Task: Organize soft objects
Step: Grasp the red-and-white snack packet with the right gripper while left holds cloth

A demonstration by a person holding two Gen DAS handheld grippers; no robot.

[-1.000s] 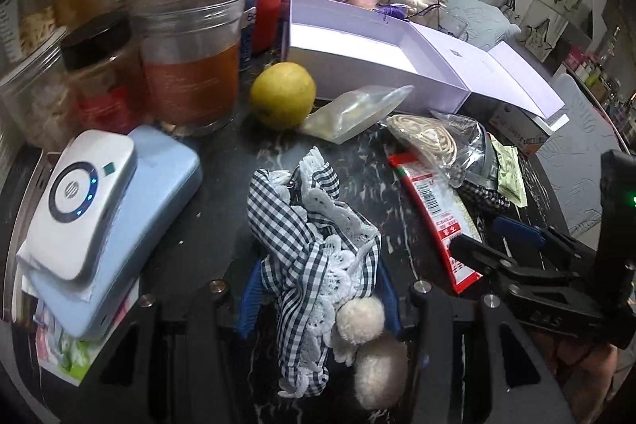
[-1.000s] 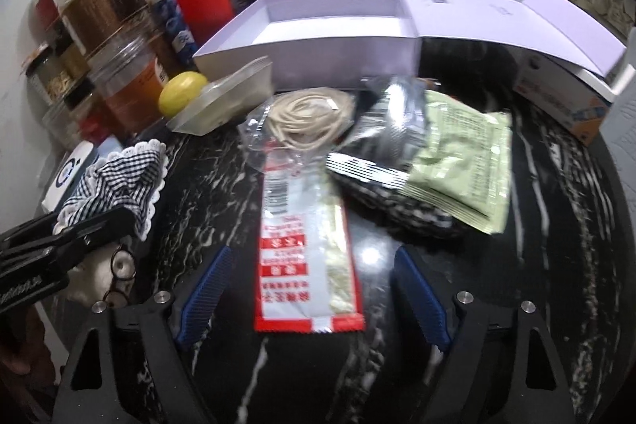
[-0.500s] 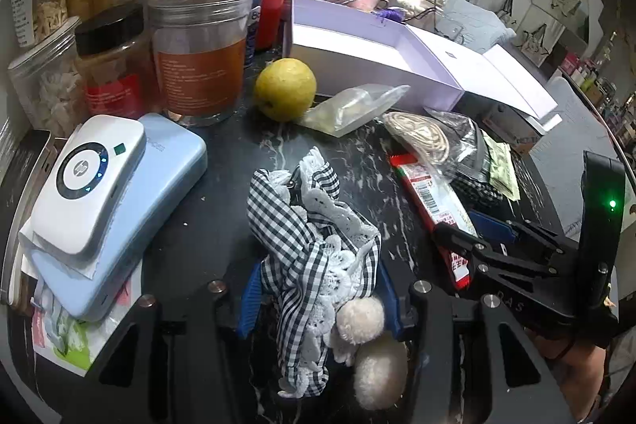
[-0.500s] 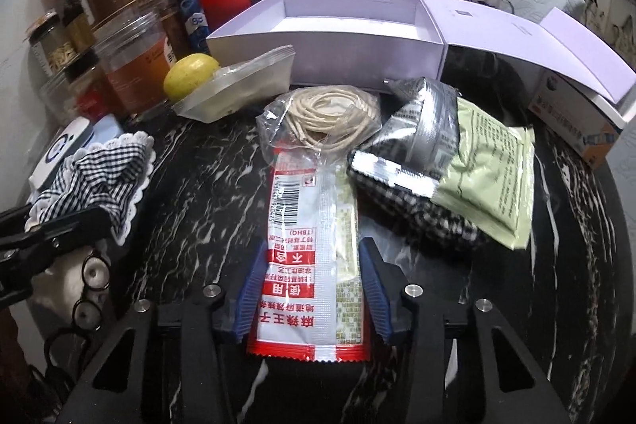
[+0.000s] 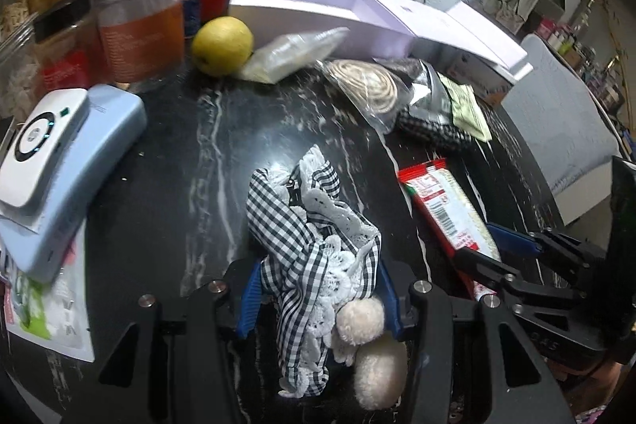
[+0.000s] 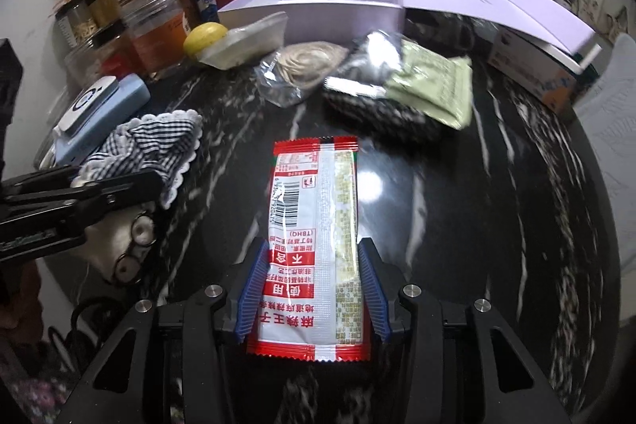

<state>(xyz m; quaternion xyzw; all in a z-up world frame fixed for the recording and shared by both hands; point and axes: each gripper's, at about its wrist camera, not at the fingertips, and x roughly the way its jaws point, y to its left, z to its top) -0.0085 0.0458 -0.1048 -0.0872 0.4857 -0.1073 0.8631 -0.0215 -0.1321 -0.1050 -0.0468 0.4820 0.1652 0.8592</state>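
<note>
Black marble counter carries both grabs, so the step in hand looks like pickup, with delivery next. Left claw is clamped on the gingham lace cloth, whose pompoms hang at its base; right claw pinches the red snack packet by its near end, close to the counter's near edge. Beyond them, at the far edge, the open lavender box seems the likely goal: each claw must lift and carry forward over the bagged items.
</note>
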